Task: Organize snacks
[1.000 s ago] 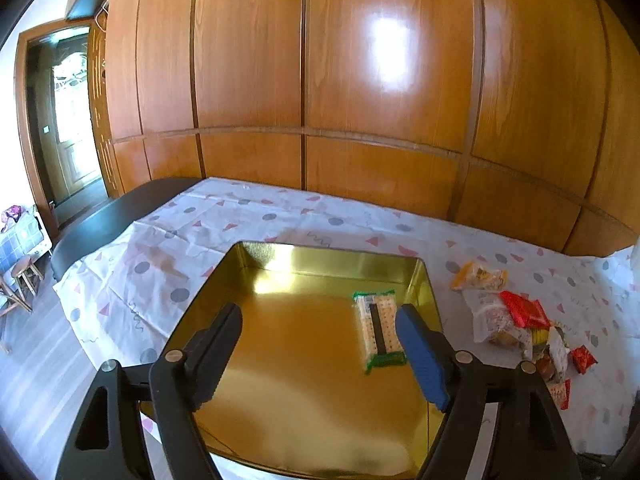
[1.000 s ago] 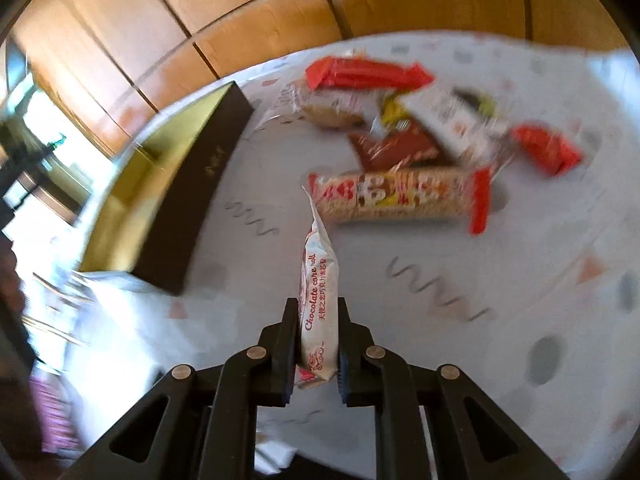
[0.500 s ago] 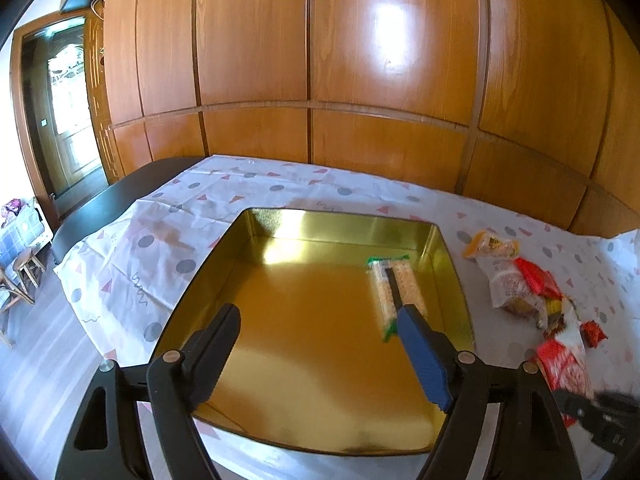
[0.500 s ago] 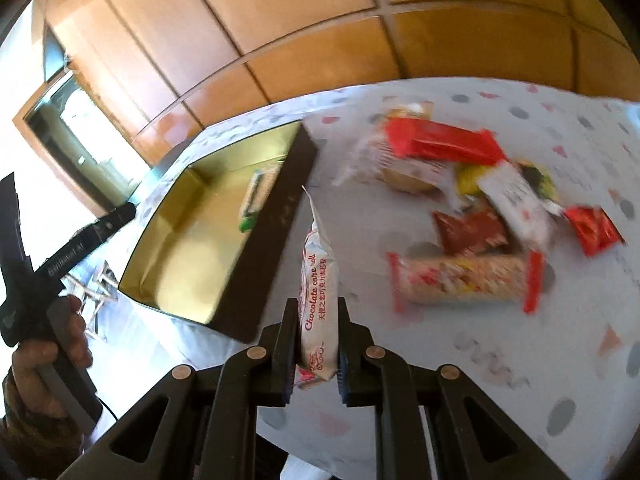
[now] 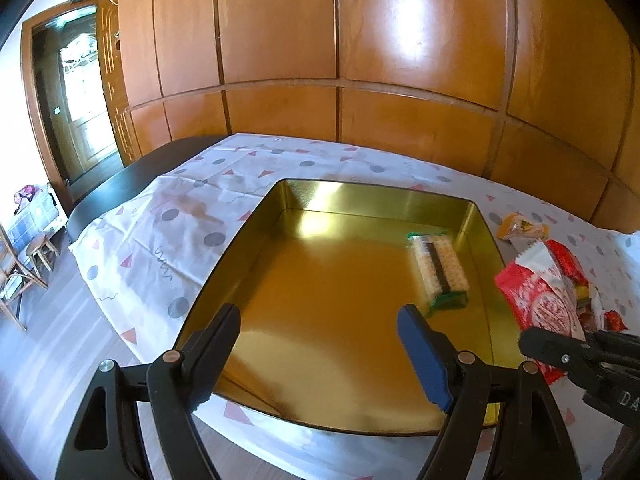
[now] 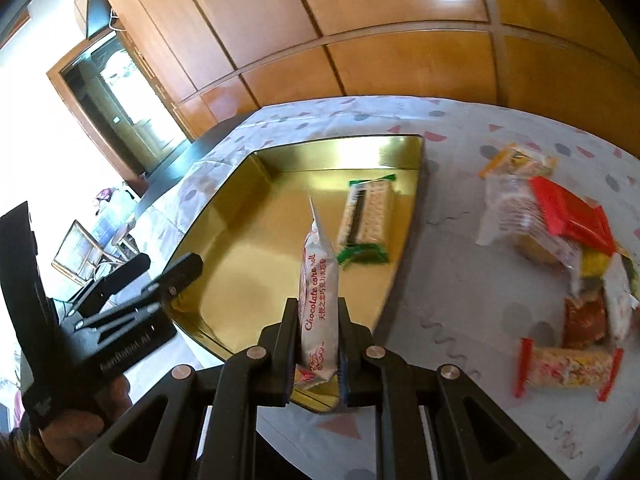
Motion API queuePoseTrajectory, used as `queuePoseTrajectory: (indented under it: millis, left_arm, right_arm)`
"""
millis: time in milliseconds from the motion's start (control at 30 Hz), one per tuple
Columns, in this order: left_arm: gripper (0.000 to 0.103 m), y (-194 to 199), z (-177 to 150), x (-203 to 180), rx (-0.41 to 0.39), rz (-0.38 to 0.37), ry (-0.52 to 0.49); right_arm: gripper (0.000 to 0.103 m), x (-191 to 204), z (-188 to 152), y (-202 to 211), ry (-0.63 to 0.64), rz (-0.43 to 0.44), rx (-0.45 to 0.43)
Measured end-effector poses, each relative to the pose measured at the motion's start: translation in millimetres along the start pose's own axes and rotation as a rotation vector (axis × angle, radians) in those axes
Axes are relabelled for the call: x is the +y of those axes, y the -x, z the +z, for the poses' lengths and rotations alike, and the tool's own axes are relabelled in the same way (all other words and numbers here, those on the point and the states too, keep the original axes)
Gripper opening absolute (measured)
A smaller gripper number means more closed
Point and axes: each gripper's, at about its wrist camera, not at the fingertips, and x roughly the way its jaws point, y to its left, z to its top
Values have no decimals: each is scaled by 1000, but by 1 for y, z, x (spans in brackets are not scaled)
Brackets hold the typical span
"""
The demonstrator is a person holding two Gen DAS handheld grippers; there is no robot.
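Observation:
A gold tin tray [image 5: 280, 216] [image 6: 256, 248] lies on the spotted tablecloth and holds one green-edged cracker pack [image 5: 438, 270] [image 6: 366, 220]. My right gripper [image 6: 318, 344] is shut on a white and red chocolate roll packet [image 6: 318, 292] and holds it upright over the tray's near right edge; the packet also shows in the left wrist view [image 5: 538, 296]. My left gripper [image 5: 320, 344] is open and empty over the tray's near edge. It shows at the left of the right wrist view [image 6: 160, 276].
A heap of loose snack packets [image 6: 560, 240] lies on the cloth right of the tray, with a long red-ended packet [image 6: 568, 366] nearest. Wooden wall panels stand behind the table. A doorway [image 5: 80, 112] and chairs are at the far left.
My right gripper has carried the chocolate roll packet left from above the snack heap to over the tray's edge. My left gripper has stayed open and drawn back slightly.

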Motion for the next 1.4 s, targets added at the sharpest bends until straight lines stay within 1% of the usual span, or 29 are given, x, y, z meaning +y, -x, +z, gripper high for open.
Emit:
queuePoseTrajectory:
  millis: [200,267,333,367,433,533,667,767,1000,1233,1333,1400]
  left_arm:
    - [81,-5,-3,4,17,3,13]
    - [81,-7,-4,4,22,1,13]
    - [81,-7,-4,3,22,-1,9]
    - [81,-7,-4,3,23,-1,7]
    - [81,-7,-5,3,26,-2,5]
    - [81,-8,-6,2,31,0,3]
    - [81,-9,-7,0,34,-5,0]
    - [81,-8,-7,-3,32,-22,-7]
    - [81,-4,-8,-14,33,-71,-35]
    - [82,0,-7,-31,37,-112,-82]
    - [82,2,-3,-44,39,-149,-120]
    - [86,5,2,-58,35,-185,-169]
  right_arm:
    - [16,7,1,-11,-4,1,17]
    - [19,7,1,-12,-8,2,18]
    - [19,6,3,-19,-3,-13,17]
    - [24,6,4,-22,-1,-19,18]
    - [28,3,3,-27,-8,-26,27]
    - [30,1,0,-26,-17,-31,21]
    - [30,-3,-5,-14,-22,-51,-16]
    - [30,-6,-10,-2,-24,-72,-47]
    - [32,-28,-25,28,-58,-167,-117]
    - [32,-67,-47,49,-138,-247,-125]
    - [32,-82,-60,59,-156,-282,-121]
    - [32,-91,-70,66,-166,-292,-114]
